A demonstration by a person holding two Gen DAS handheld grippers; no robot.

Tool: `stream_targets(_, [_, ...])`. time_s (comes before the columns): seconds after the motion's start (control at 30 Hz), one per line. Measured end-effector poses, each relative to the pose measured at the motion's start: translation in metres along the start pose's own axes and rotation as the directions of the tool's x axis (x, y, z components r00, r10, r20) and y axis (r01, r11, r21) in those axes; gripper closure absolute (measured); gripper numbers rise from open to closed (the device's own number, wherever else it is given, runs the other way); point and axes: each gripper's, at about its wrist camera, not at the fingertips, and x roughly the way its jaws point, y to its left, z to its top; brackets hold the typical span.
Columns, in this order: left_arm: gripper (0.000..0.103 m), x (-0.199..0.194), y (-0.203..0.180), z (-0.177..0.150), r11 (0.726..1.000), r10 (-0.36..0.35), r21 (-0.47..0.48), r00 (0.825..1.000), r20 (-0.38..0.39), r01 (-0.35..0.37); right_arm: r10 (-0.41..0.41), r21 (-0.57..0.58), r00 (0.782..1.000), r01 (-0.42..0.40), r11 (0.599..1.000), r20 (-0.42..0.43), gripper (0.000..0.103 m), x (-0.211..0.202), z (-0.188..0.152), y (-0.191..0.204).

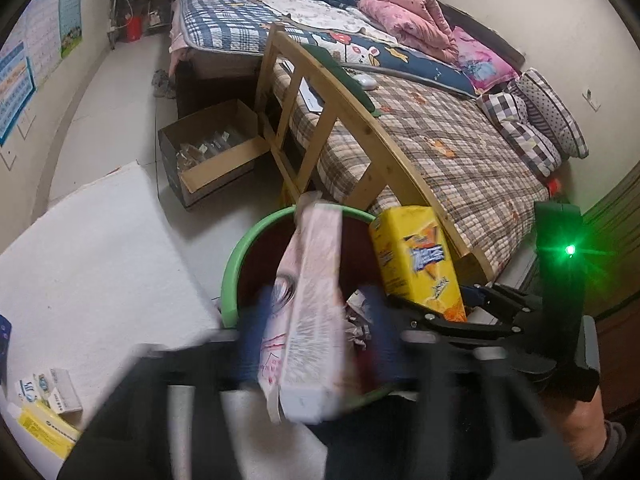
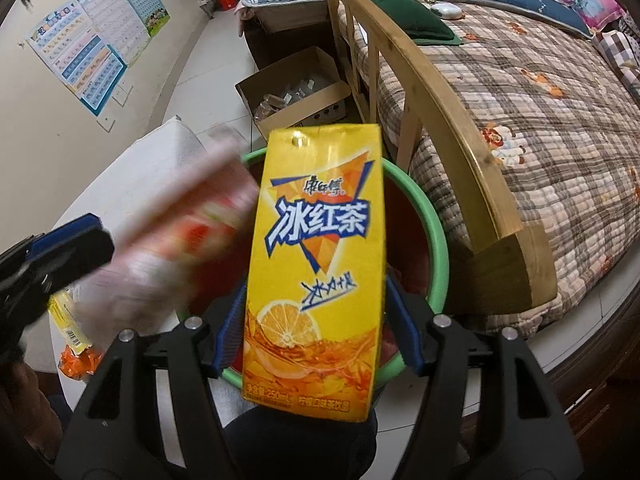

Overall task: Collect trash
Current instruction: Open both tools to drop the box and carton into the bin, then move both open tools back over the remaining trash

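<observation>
Left gripper [image 1: 316,320] over the green-rimmed bin [image 1: 232,264], jaws spread, blurred pink carton [image 1: 308,304] between them, apparently loose of the blue pads. Right gripper [image 2: 316,320] above the same bin, jaws wide, yellow iced-tea carton [image 2: 316,264] upright between the pads, contact unclear. Bed [image 2: 540,120] just beside.

Soft, even indoor light, no hard shadows. Fisheye bending and dark vignette at every corner. A green LED [image 1: 569,249] flares at three o'clock. The pink carton [image 1: 310,304] is motion-smeared, perhaps falling; the yellow tea carton [image 2: 316,264] stays sharp.
</observation>
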Motion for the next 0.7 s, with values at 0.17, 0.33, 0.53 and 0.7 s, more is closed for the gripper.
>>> stream_targets(0.17, [0.022, -0.013, 0.007, -0.003, 0.999, 0.04, -0.018, 0.998, 0.041, -0.039, -0.021, -0.004, 1.0, 0.021, 1.0, 0.023, 0.018, -0.005, 0.0, 0.001])
stream_targets(0.33, [0.013, -0.035, 0.028, -0.009, 0.995, 0.087, -0.054, 0.994, 0.071, -0.083, -0.031, -0.022, 0.999, 0.032, 0.999, 0.039, 0.01, -0.014, -0.002, 0.01])
stream_targets(0.53, [0.009, -0.072, 0.063, -0.028, 0.987, 0.134, -0.098, 0.986, 0.098, -0.125, -0.019, -0.074, 0.999, 0.022, 0.997, 0.049, 0.009, -0.023, -0.007, 0.04])
stream_targets(0.7, [0.008, -0.101, 0.092, -0.046, 0.98, 0.167, -0.124, 0.98, 0.109, -0.153, 0.001, -0.129, 0.998, 0.006, 0.992, 0.055, 0.009, -0.03, -0.016, 0.076])
